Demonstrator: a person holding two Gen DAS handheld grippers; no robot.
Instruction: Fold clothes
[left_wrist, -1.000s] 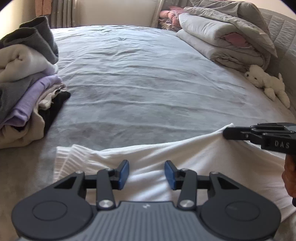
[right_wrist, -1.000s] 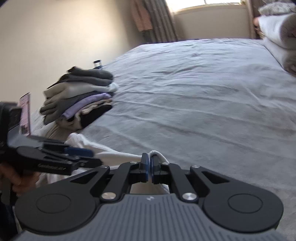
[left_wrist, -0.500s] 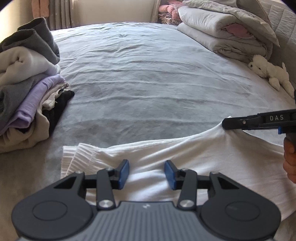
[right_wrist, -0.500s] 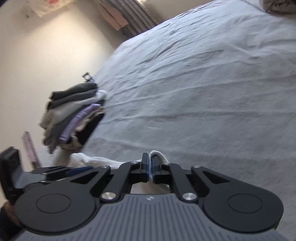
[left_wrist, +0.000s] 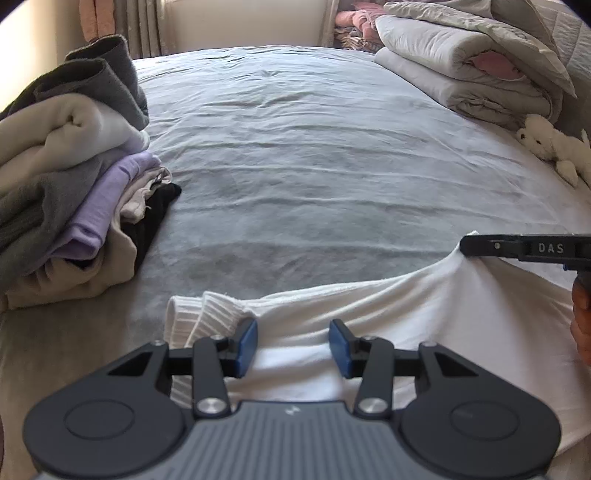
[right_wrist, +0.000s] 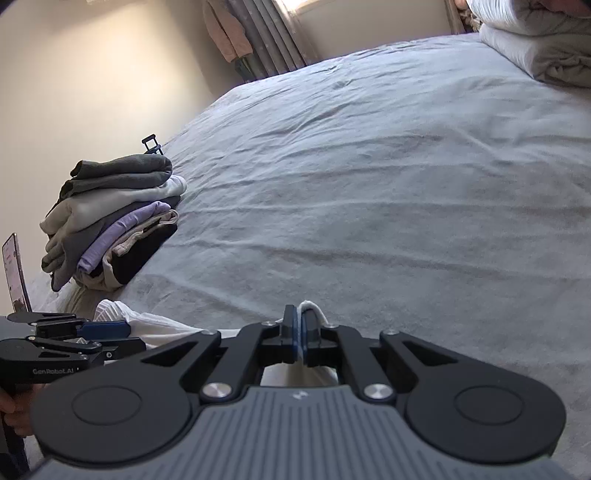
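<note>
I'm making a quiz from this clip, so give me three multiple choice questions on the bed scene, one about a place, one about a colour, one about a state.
1. Where is the folded pile in the left wrist view?
A. left of the white top
B. on the pillows
C. on the floor

2. What colour is the bedsheet?
A. red
B. grey
C. green

3. How is the right gripper?
A. wide open
B. out of view
C. shut on the white top

Answers:
1. A, the pile sits on the bed's left edge, the top lies lower and to the right.
2. B, the sheet is grey all over.
3. C, its pads pinch a white edge, while the left gripper is open.
</note>
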